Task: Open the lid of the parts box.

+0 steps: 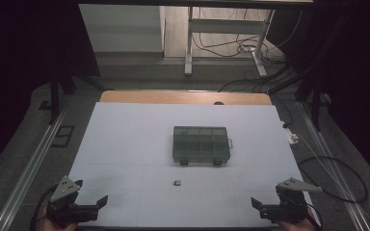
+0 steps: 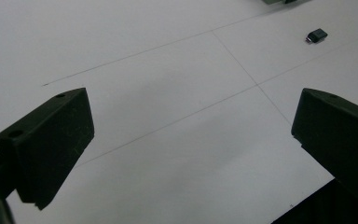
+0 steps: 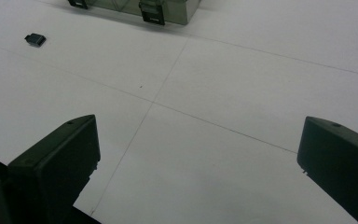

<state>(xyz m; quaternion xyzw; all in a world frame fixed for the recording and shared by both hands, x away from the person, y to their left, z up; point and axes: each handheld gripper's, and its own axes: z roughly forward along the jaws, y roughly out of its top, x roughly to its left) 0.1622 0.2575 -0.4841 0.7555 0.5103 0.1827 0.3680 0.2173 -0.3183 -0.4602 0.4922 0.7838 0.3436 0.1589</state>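
While both grippers wait at the frame's bottom corners, left gripper point(image 1: 89, 204) and right gripper point(image 1: 265, 206) gaping and empty, the small dark clip-like part point(image 1: 177, 183) lies mid-frame below the closed compartment box point(image 1: 201, 144). Probably light, rigid, skittish; pinch its long sides.

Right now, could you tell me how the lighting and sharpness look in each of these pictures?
High view: dim, dark at both sides, the white table evenly lit, the green box legible. Left gripper view: the near black jaws soft, the small dark part slightly blurred. Right gripper view: faint shadow under the box, no glare.
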